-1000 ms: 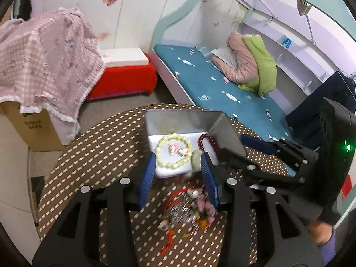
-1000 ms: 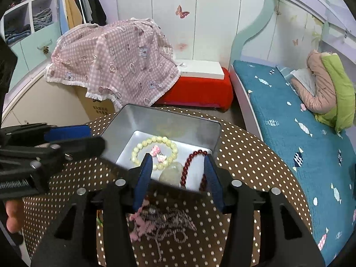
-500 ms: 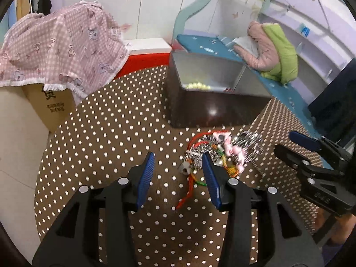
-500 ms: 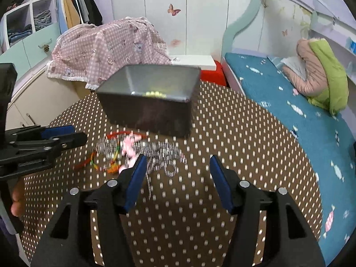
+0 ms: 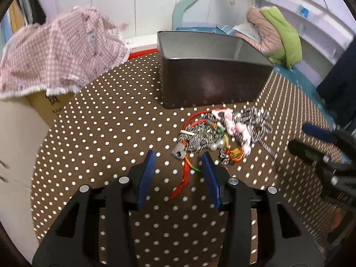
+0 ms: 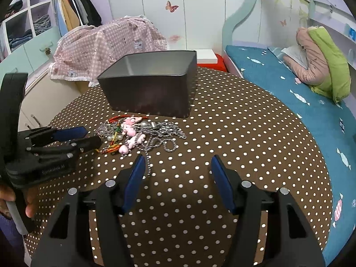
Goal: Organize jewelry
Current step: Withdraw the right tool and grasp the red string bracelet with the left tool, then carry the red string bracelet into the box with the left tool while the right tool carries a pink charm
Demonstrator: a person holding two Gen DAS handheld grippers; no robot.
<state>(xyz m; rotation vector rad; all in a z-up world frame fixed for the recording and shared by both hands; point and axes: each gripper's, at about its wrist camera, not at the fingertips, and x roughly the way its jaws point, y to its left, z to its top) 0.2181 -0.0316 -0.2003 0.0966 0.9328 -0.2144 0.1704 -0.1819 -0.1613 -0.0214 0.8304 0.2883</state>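
A: We start with the round tabletop (image 6: 255,133), brown with white dots. What do we have on it?

B: We have the grey metal box (image 6: 153,91) toward the far side, open at the top; from this low angle we cannot see inside it.

A: And the jewelry?

B: We see the jewelry pile (image 6: 138,133) just in front of the box, apart from its wall: silver chains, pink charms, pearls and red cord, all tangled. A red cord end (image 5: 181,183) trails from the pile toward us.

A: Where are our grippers relative to the pile?

B: Our left gripper (image 5: 179,162) sits at the pile's near left edge, fingers partly apart, gripping nothing; the red cord end lies on the tabletop between them. Our right gripper (image 6: 176,162) is at the pile's near right edge, fingers wider apart and empty, with one chain end beside its left finger (image 6: 133,180).
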